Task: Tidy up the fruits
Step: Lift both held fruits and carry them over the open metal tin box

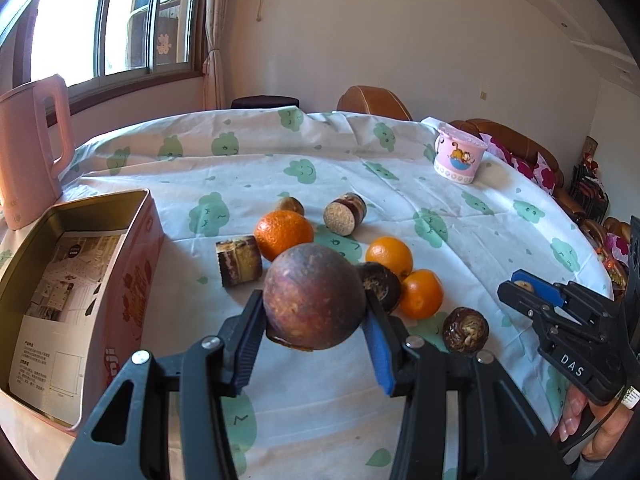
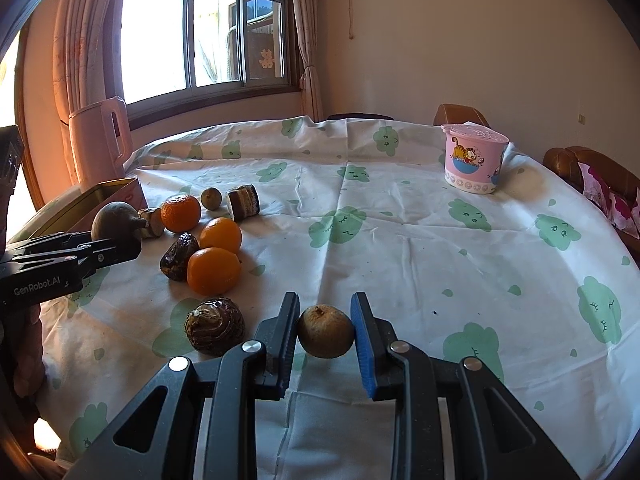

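- Purple-brown round fruit [image 1: 314, 296] is sitting clamped between the pads of the left gripper [image 1: 316, 322], above the cloth, prob. on its way to the tin box [image 1: 120, 216] at near left.
- Small brown fruit [image 2: 325, 331] is being squeezed by the right gripper [image 2: 325, 334], near centre, w/ both jaws pressing on it.
- Oranges [image 1: 283, 234] and other pcs are waiting loose in between, so each hand is taking one.

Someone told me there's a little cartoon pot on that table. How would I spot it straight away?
Start at the round table under the cloth with green cloud faces. Look past the fruit, to the far right edge near the brown chairs. There stands the pink lidded tub, alone and upright. It is the only thing with a picture on it: an orange cartoon cat.
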Motion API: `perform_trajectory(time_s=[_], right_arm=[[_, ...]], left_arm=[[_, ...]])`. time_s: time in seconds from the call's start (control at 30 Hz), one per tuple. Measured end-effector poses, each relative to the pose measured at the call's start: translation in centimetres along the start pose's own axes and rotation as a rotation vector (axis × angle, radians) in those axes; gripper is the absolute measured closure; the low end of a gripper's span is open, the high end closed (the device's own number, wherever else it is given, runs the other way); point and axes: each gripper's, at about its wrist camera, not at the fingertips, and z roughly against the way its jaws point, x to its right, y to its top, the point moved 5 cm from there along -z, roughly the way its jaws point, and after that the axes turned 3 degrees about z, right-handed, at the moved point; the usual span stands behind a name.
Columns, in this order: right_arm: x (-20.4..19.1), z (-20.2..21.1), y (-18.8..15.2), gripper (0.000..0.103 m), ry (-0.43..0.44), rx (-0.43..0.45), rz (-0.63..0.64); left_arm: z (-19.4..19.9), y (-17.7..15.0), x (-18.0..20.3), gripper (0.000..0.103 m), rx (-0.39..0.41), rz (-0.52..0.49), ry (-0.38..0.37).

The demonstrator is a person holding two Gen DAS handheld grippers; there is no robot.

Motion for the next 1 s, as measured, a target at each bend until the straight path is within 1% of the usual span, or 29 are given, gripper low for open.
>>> perform_trajectory(time_s=[0.57, 1.0], right_arm=[[0.0, 0.9, 0.1, 0.075, 0.005, 0.069, 0.004], [0.0, 1.4, 0.2, 0.075, 0.008, 0.104, 0.003]], left_arm=[[1.3, 0.1, -0.2, 0.054, 0.075, 0.008, 0.015], [2.1, 0.2, -0.2, 0.054, 0.118, 0.009, 0.023]])
